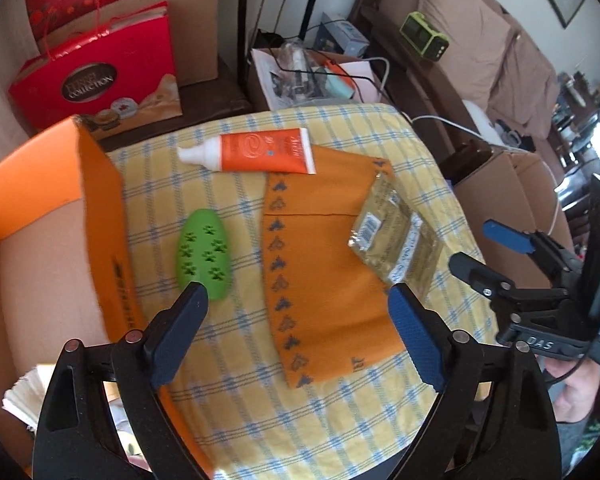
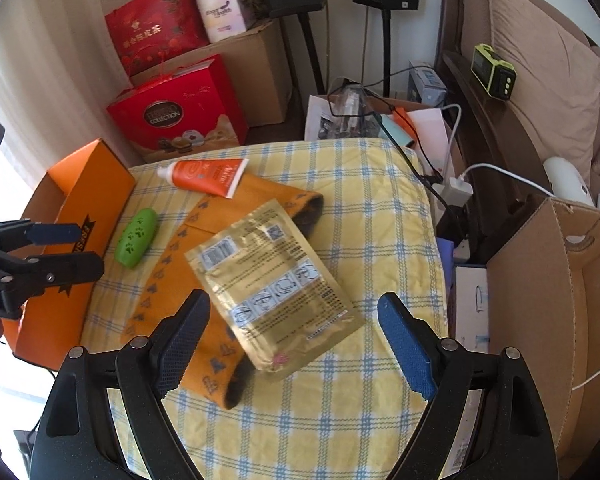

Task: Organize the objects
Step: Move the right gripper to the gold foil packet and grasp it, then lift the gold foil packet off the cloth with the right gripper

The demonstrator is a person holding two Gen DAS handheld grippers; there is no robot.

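On the yellow checked cloth (image 1: 340,408) lie a green paw-print toy (image 1: 202,254), an orange-and-white tube (image 1: 252,151), an orange cloth pouch (image 1: 324,264) and a gold foil packet (image 1: 396,236) resting partly on the pouch. An open orange box (image 1: 40,216) stands at the left edge. My left gripper (image 1: 296,320) is open and empty, hovering above the toy and pouch. My right gripper (image 2: 296,328) is open and empty above the gold packet (image 2: 276,292). The toy (image 2: 137,237), tube (image 2: 206,176), pouch (image 2: 188,300) and box (image 2: 80,216) also show in the right wrist view.
Red gift bags (image 2: 180,116) and cardboard boxes (image 2: 252,64) stand behind the table. A large open cardboard box (image 2: 548,300) stands at the right. Cables, a power strip (image 2: 452,192) and a sofa (image 2: 540,60) lie beyond the right edge.
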